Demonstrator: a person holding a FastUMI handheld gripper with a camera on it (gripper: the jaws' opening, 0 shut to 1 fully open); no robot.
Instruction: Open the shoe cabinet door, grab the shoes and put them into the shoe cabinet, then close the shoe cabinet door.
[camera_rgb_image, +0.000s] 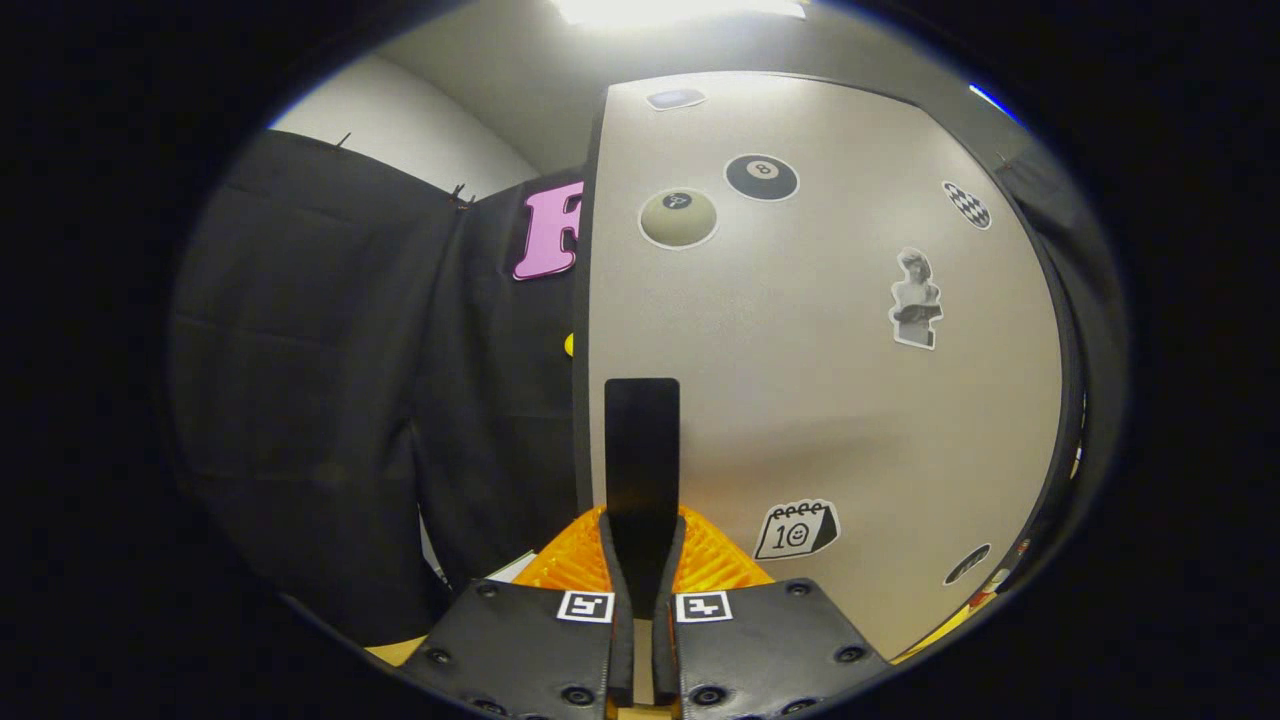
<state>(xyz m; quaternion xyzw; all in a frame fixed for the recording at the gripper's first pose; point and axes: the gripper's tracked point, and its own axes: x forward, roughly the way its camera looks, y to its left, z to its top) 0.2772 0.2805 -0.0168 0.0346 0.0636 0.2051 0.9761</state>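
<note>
The shoe cabinet door (820, 400) is a pale beige panel with several stickers, and it stands close in front of me. A black upright handle (641, 440) is fixed near the door's left edge. My gripper (642, 545) is shut on the lower end of this handle, one finger pressing on each side. The door's dark left edge (583, 350) stands out against the booth's black cloth; how far the door is swung I cannot tell.
The black cloth wall (330, 400) hangs to the left of the door, with a white wall (400, 120) and ceiling above it. A strip of light floor or tabletop (400, 652) lies below the cloth, left of the fingers.
</note>
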